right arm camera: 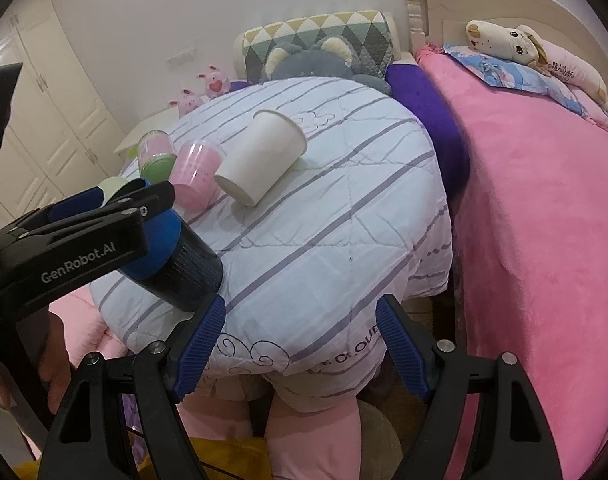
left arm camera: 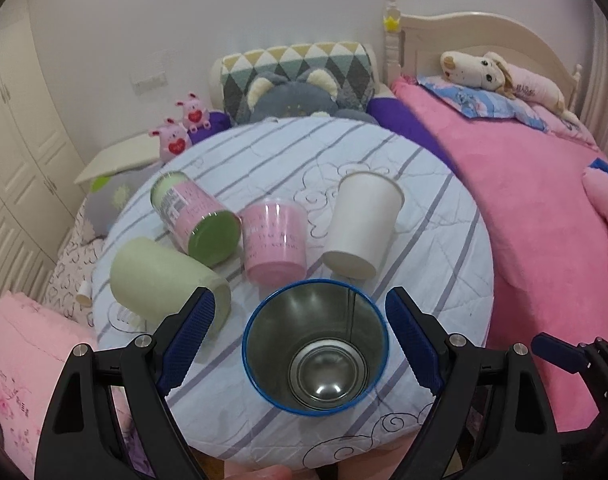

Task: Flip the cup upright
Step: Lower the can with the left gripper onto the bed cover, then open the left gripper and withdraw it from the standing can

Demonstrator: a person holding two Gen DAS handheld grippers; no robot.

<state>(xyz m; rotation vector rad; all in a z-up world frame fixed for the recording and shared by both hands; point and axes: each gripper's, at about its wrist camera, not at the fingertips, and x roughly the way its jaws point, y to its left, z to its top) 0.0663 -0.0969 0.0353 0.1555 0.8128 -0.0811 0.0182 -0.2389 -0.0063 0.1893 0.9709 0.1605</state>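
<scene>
Striped bedding (left arm camera: 404, 208) covers a round mound beside a pink bed (left arm camera: 544, 200), and it's crowded with cups. Near the front, a blue-rimmed metal cup (left arm camera: 316, 348) shows its open mouth to the left gripper (left arm camera: 299, 344), whose blue pads sit spread on either side of the rim without touching it. The right wrist view shows that cup tilted, its dark ribbed body leaning over the near left edge of the bedding, not yet standing square. Whether it rests there or is propped, hard to call. Further back lie a white paper cup (left arm camera: 362, 228), a pink cup (left arm camera: 273, 240), a green-bottomed can (left arm camera: 195, 216) and a pale green cup (left arm camera: 163, 276), all on their sides. The right gripper (right arm camera: 299, 344) hangs wide apart over the near edge, holding nothing. My read: the metal cup is mid-turn or just let go; next comes settling its base flat so it stands without rolling off the soft slope.
</scene>
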